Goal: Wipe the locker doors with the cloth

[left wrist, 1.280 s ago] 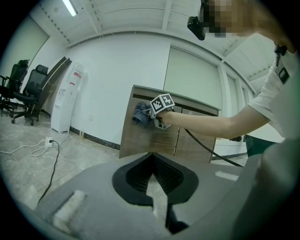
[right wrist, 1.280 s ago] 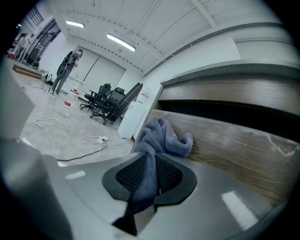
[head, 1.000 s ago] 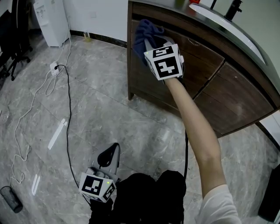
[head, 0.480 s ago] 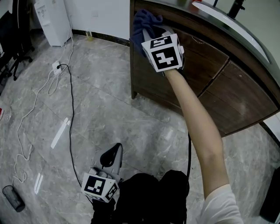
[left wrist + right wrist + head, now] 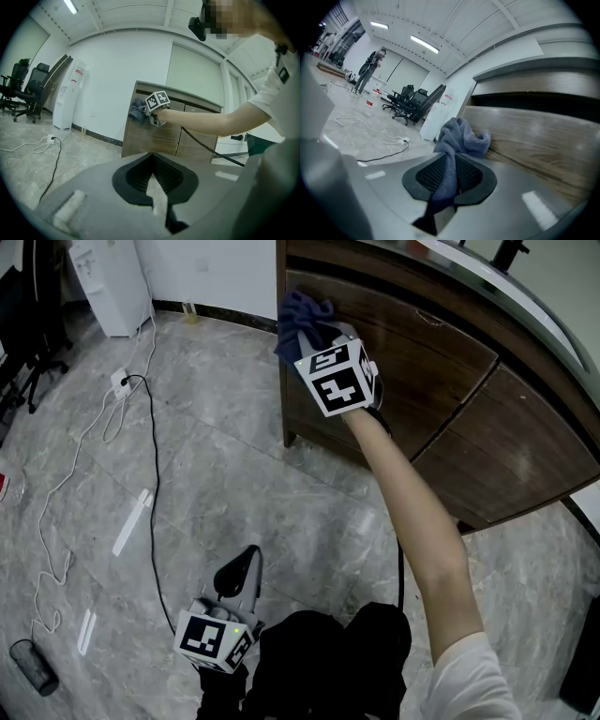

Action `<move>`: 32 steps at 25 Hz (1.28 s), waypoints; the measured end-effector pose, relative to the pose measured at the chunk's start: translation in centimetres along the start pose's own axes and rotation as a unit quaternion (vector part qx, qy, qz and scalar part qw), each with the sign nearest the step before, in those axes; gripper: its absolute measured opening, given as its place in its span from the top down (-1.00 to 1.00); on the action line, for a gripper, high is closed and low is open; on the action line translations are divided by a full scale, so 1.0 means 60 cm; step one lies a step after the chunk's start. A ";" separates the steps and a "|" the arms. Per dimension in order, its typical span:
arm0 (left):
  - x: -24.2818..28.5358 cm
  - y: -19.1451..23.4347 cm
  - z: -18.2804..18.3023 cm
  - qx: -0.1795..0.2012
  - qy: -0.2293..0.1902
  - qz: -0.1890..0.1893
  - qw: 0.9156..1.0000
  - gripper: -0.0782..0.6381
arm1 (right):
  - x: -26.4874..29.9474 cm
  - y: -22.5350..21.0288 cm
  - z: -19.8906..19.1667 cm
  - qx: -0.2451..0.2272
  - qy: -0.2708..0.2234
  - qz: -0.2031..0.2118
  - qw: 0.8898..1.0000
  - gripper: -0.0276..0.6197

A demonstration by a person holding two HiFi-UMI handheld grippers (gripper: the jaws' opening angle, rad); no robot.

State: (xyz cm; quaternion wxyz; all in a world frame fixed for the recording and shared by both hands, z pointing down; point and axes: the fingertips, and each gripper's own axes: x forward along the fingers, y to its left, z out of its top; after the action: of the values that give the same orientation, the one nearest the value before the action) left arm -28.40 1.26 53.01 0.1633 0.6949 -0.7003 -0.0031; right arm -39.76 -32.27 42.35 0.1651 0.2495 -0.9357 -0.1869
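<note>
Right hand-held gripper (image 5: 449,180): I read it as clenched on the cloth (image 5: 461,137). A twisted tail of blue-grey fabric runs down between the pads, and the bunched bulk sits just ahead of the jaws. In the head view I see that bunch lying against the leftmost locker door (image 5: 412,357), at the door's upper left corner, close to the cabinet's left edge. The person's bare right arm is stretched out toward it.

Left hand-held gripper (image 5: 154,187): held low over the floor (image 5: 244,465), well apart from the lockers. Jaws together, nothing between them.

A black cable (image 5: 150,474) trails across the floor left of the cabinet.
</note>
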 end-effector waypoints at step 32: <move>-0.025 0.044 -0.026 0.006 0.030 0.028 0.999 0.78 | 0.104 0.185 -0.313 0.062 0.128 0.086 0.986 0.72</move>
State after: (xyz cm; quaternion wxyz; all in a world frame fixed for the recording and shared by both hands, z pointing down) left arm -30.61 3.16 54.75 0.1801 0.6755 -0.7145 0.0262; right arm -41.84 -31.64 64.92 0.2837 0.1993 -0.9345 -0.0801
